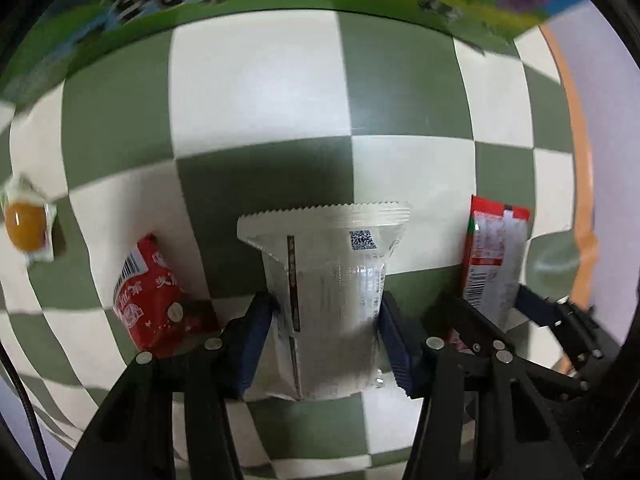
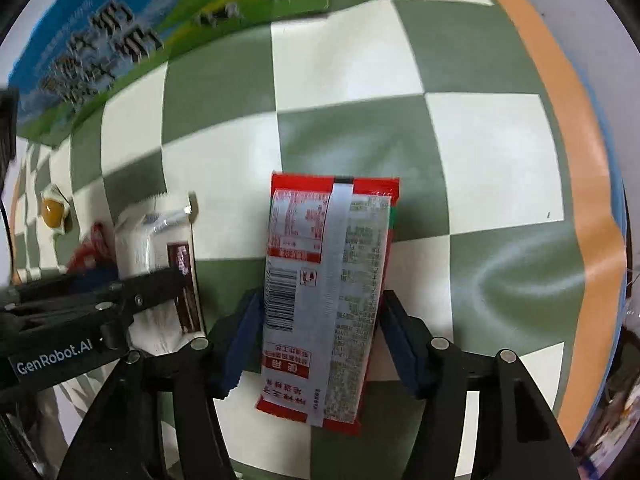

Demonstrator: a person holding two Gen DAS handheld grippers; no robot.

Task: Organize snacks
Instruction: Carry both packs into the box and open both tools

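My left gripper (image 1: pixel 326 312) is shut on a white snack packet (image 1: pixel 332 280) with a serrated top edge, held above the green-and-white checkered cloth (image 1: pixel 256 92). My right gripper (image 2: pixel 320 312) is shut on a red-and-white snack packet (image 2: pixel 324 280) with a barcode. In the left wrist view the right gripper (image 1: pixel 496 316) and its red packet (image 1: pixel 494 256) are at the right. In the right wrist view the left gripper (image 2: pixel 160 280) and the white packet (image 2: pixel 156 248) are at the left. A red packet (image 1: pixel 152 296) lies on the cloth left of the left gripper.
A wrapped yellow candy (image 1: pixel 26 222) lies at the far left; it also shows in the right wrist view (image 2: pixel 54 210). A blue-and-green printed box (image 2: pixel 120 40) stands at the back edge. The cloth has an orange border (image 2: pixel 576 120) at the right.
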